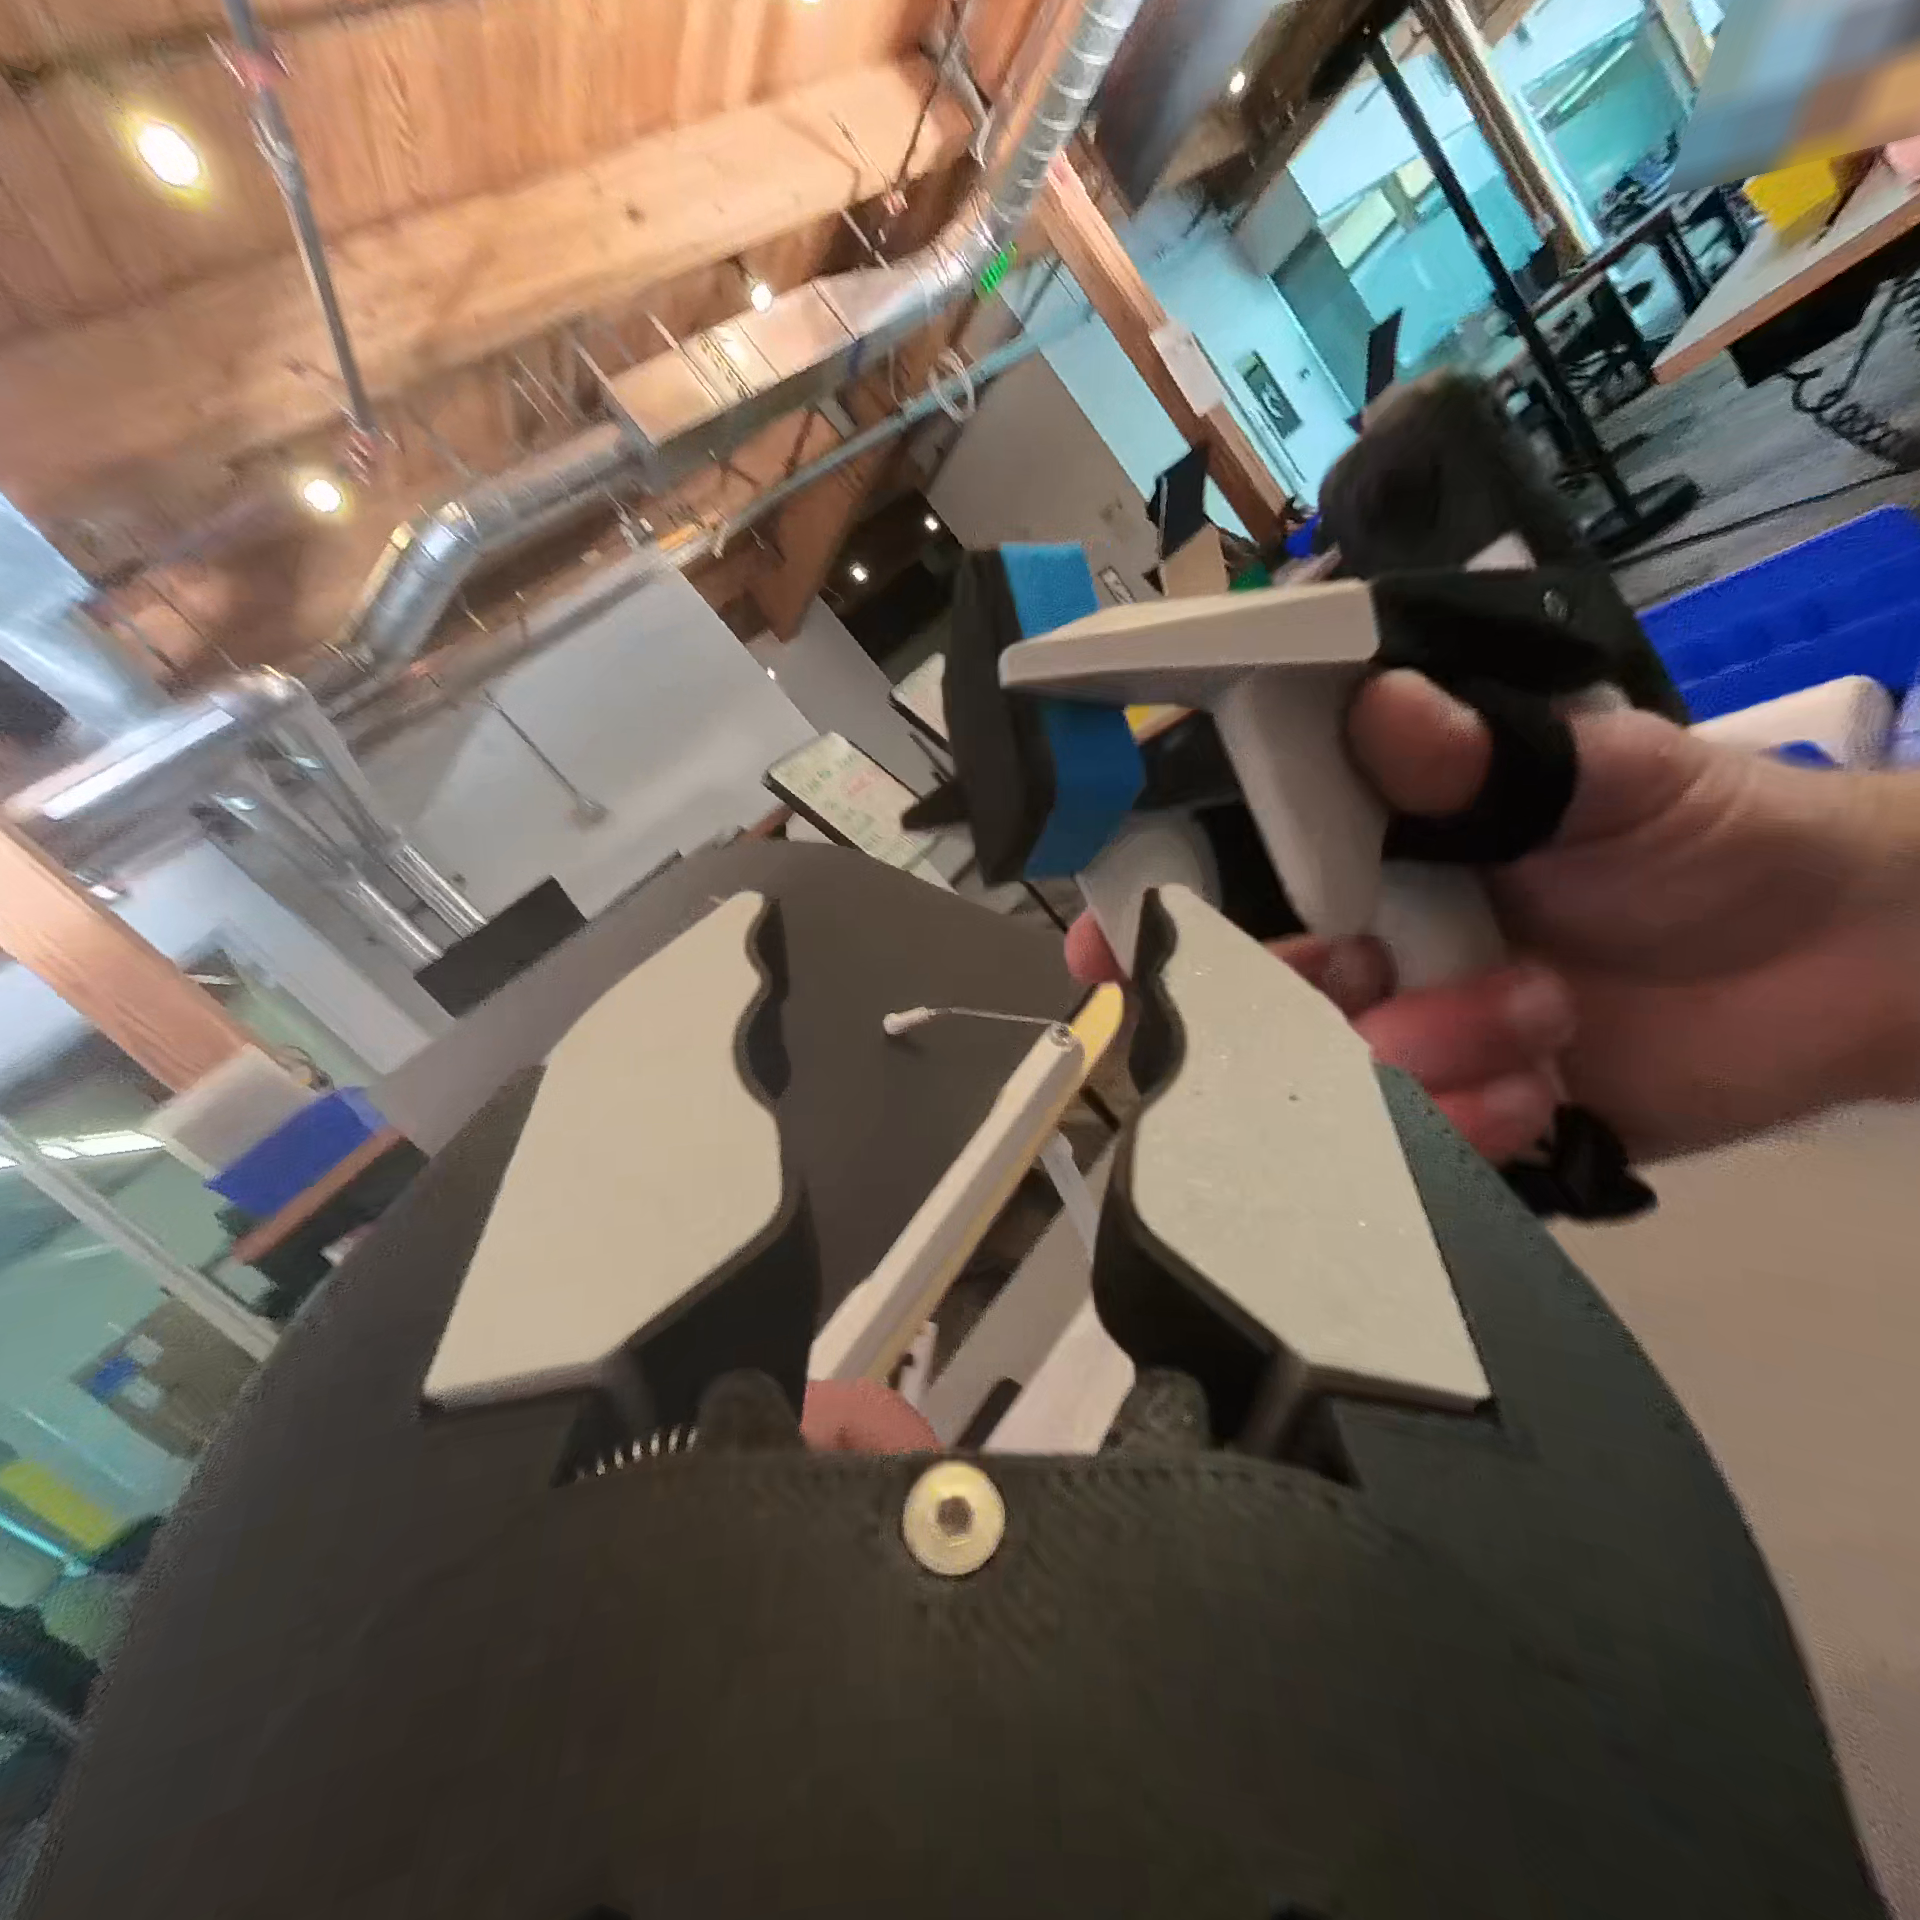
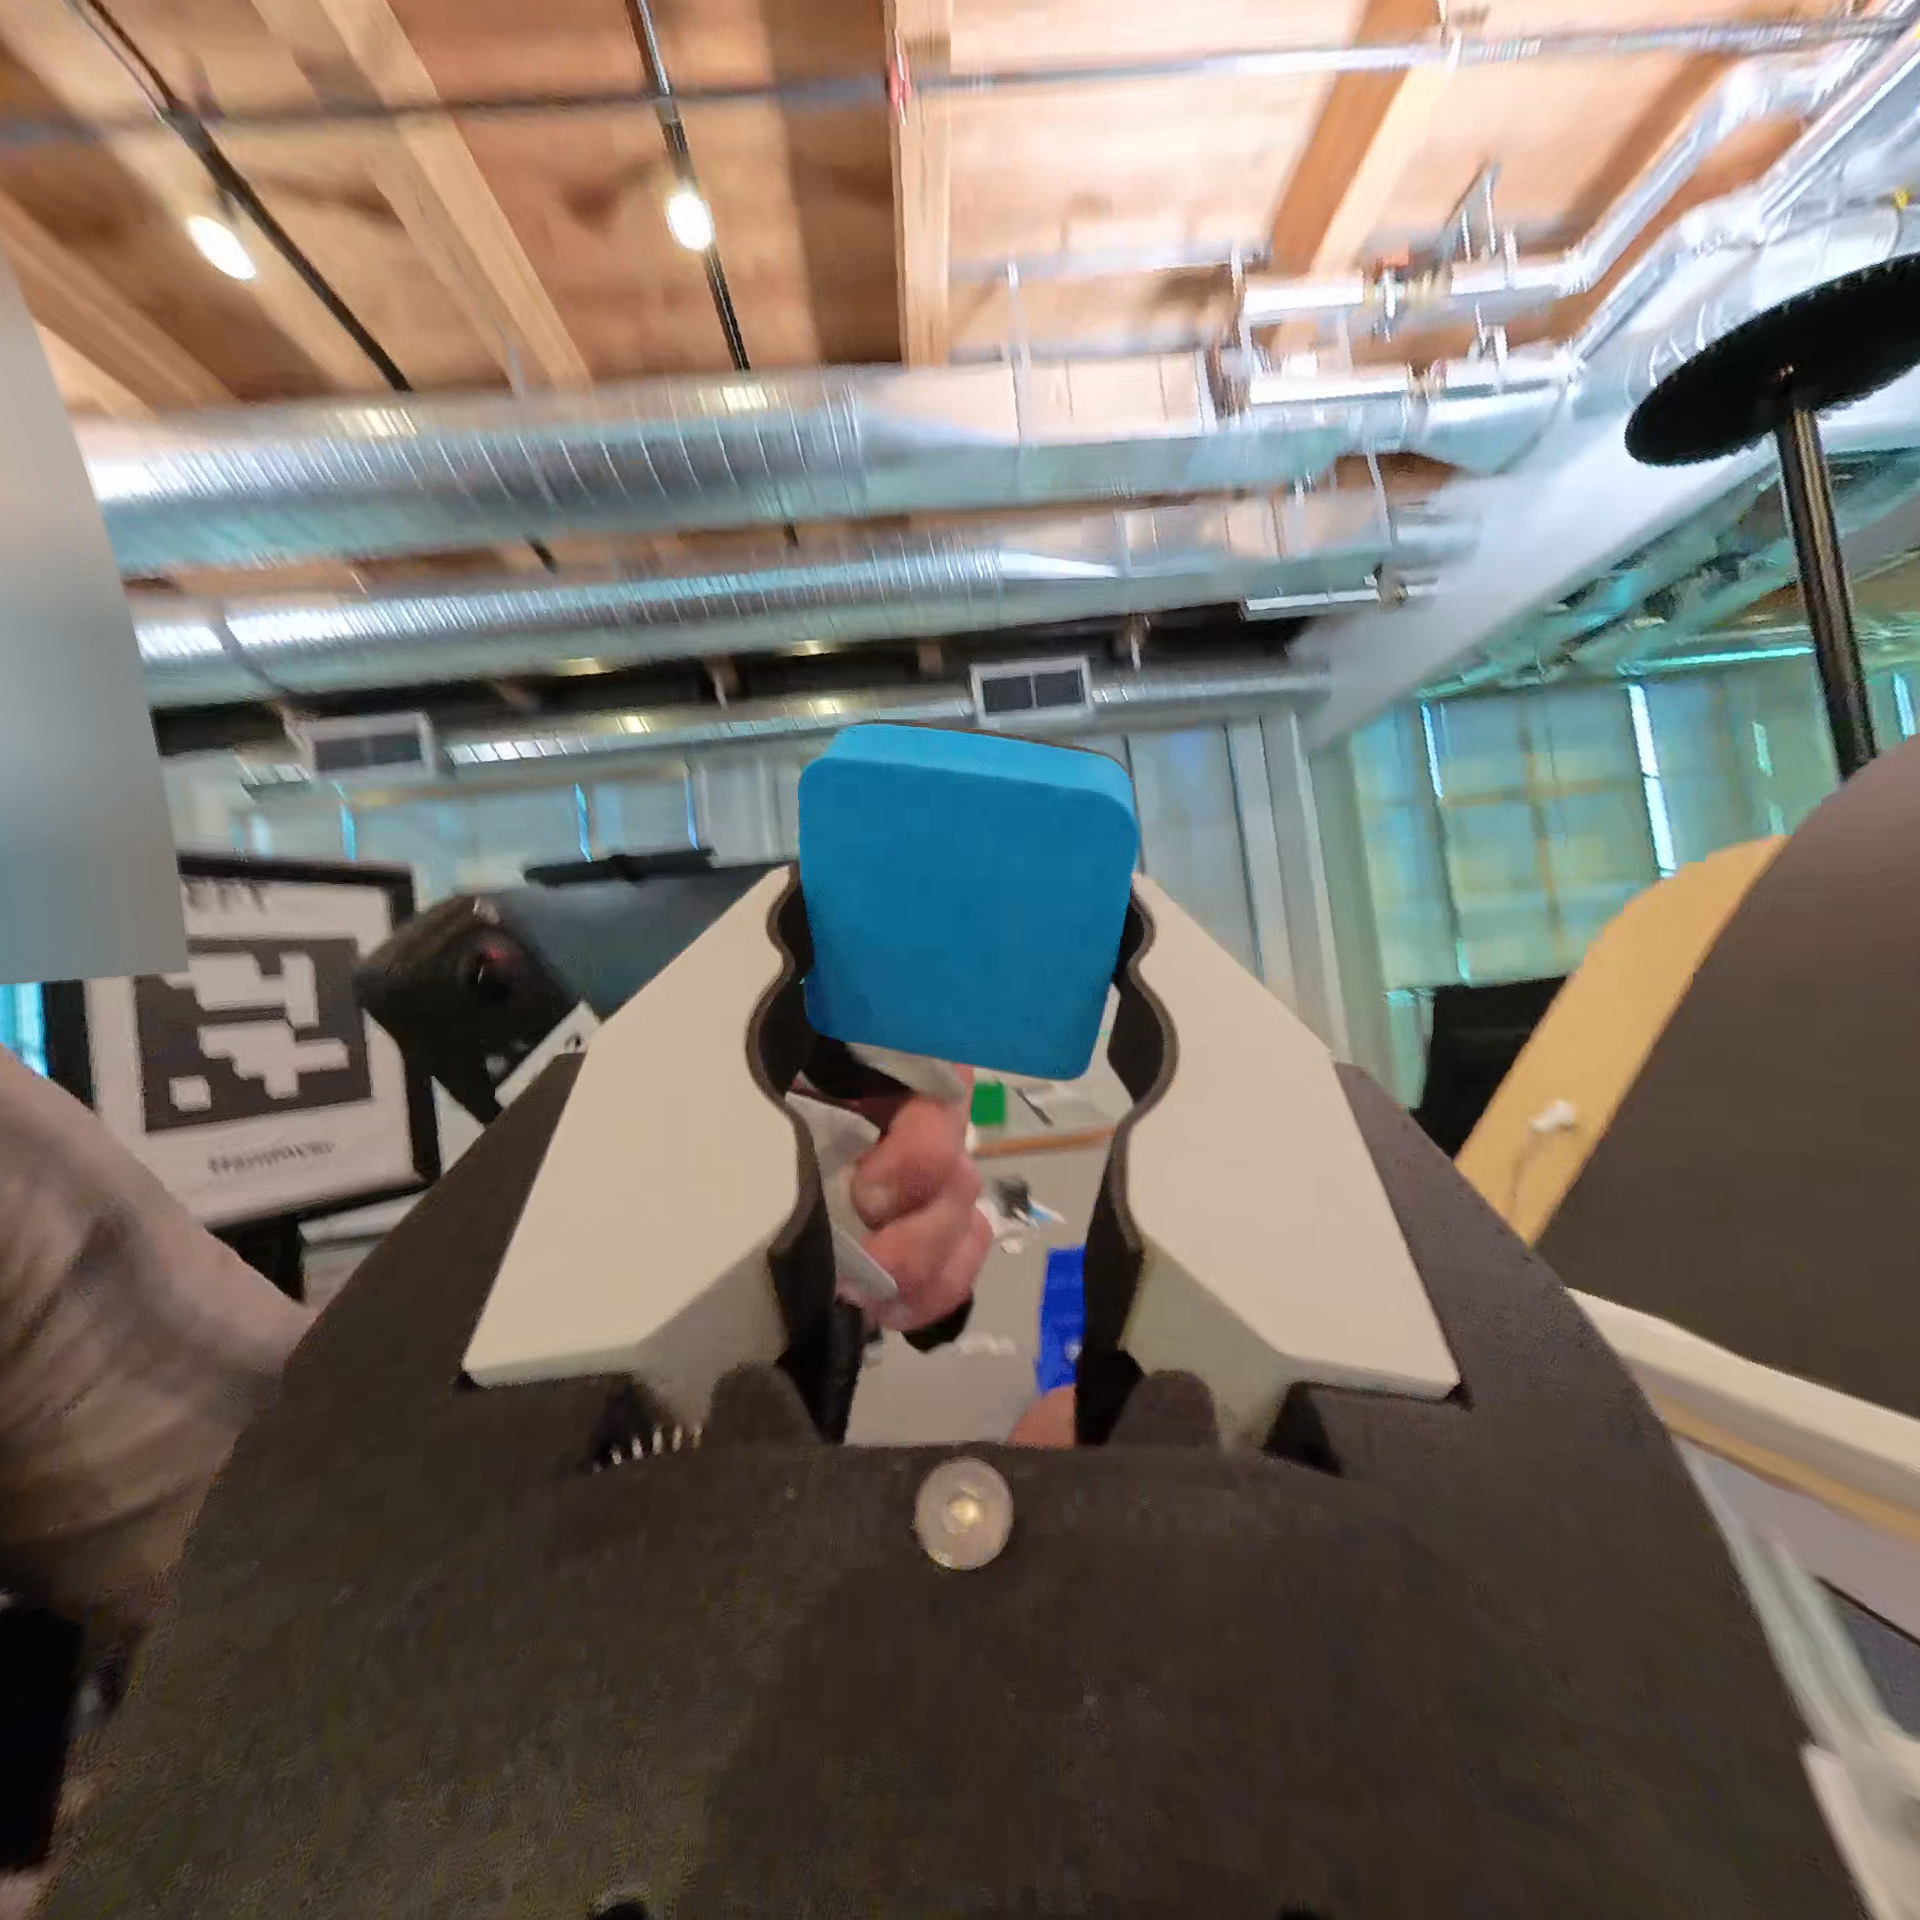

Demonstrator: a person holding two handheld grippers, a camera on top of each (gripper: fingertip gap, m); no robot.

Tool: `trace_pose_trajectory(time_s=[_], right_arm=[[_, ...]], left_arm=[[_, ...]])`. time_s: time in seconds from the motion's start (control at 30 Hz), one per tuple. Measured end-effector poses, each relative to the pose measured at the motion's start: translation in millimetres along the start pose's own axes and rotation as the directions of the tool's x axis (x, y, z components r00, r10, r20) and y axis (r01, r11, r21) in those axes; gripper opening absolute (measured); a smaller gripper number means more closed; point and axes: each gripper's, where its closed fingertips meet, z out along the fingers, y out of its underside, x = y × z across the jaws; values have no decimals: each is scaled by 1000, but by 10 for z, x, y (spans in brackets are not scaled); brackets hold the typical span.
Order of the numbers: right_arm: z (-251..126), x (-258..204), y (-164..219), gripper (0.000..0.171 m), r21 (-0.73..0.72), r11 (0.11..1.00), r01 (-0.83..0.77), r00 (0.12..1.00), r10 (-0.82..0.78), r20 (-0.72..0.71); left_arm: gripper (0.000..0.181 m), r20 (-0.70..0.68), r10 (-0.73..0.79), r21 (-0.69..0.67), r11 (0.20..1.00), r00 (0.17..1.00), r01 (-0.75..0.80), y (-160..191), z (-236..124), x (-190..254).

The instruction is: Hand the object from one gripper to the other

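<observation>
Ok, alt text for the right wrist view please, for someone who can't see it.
The right gripper holds a blue foam block between its two white fingers, raised toward a wooden ceiling with silver ducts. Behind the block, a hand grips the other gripper's handle.

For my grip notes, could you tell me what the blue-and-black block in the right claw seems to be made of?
The block looks like matte blue foam: soft rounded corners, no shine. Its black layer looks like denser foam or felt, though I cannot tell which. The right claw grips its sides.
</observation>
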Motion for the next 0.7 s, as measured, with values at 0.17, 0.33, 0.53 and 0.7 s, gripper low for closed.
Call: trace_pose_trajectory(time_s=[0.17, 0.33, 0.53, 0.7], right_arm=[[64, -94, 181, 55, 88, 986, -144, 987, 137, 81], [125, -156, 267, 56, 127, 954, -273, 958, 257, 127], [123, -101, 333, 68, 30, 973, -230, 971, 227, 79], [-7, 90, 448, 73, -259, 966, -6, 1000, -2, -29]], left_arm=[[50, 62, 128, 27, 991, 990, -130, -100, -7, 83], [33, 46, 201, 11, 979, 979, -201, -53, -14, 126], [25, 98, 306, -46, 952, 947, -303, -11, -35, 37], [23, -19, 554, -189, 815, 832, -547, 184, -97, -57]])
